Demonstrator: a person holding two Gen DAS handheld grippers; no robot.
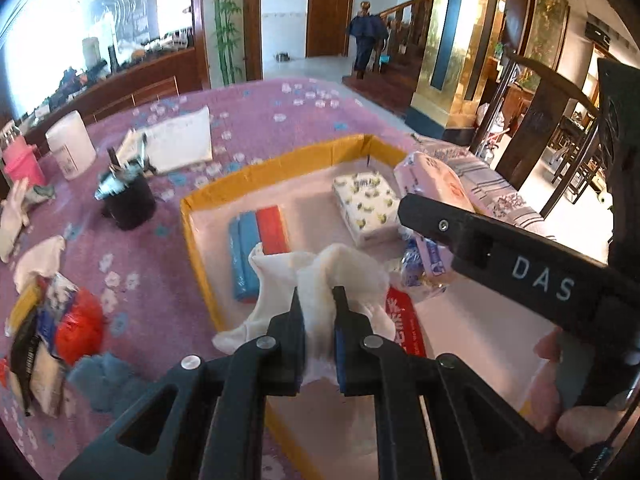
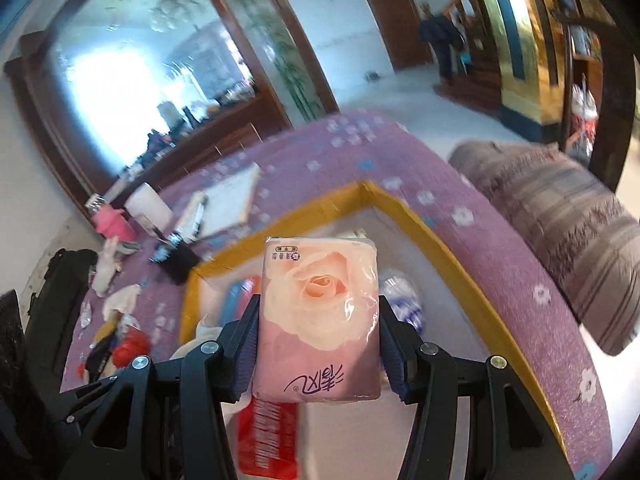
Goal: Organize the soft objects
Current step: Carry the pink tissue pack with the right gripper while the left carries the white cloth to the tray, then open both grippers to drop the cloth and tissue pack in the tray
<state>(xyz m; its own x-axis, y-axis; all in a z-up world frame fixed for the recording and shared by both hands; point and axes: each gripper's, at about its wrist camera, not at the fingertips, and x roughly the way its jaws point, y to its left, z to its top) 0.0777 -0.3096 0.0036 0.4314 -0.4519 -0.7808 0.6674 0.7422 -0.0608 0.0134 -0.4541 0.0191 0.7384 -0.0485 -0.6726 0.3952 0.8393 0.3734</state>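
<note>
1. My left gripper (image 1: 318, 300) is clenched on a white cloth (image 1: 320, 276), bunched between the pads, and I hold it over the near part of the box (image 1: 280, 162) so it can drop inside with the other soft things.
2. My right gripper (image 2: 318, 340) is clamped on a pink tissue pack (image 2: 318, 320) with a rose print, squeezed across its narrow sides (the wrapper looks slippery, so I judge a firm pinch is needed). It hangs above the box interior, toward the right side.
3. Already lying flat in the box: a blue and red pack (image 1: 260, 248) on the left, a patterned tissue pack (image 1: 366, 208) farther back, and a red wrapper (image 1: 404, 324) near my cloth. They lie apart, which leaves bare floor between them for what I carry.
4. A blue-and-white bag (image 1: 424, 260) lies just under the right gripper's body in the left view; I cannot tell whether it touches the pink pack.
5. Outside the box, on the purple tablecloth (image 1: 248, 120), a heap of loose items (image 1: 52, 332) and a blue cloth (image 1: 100, 376) wait at the left; I judge these are yet to be sorted.
6. Farther off stand a black cup (image 1: 130, 200), a white jar (image 1: 70, 144) and a pink container (image 1: 24, 162), hard goods that I leave alone.
</note>
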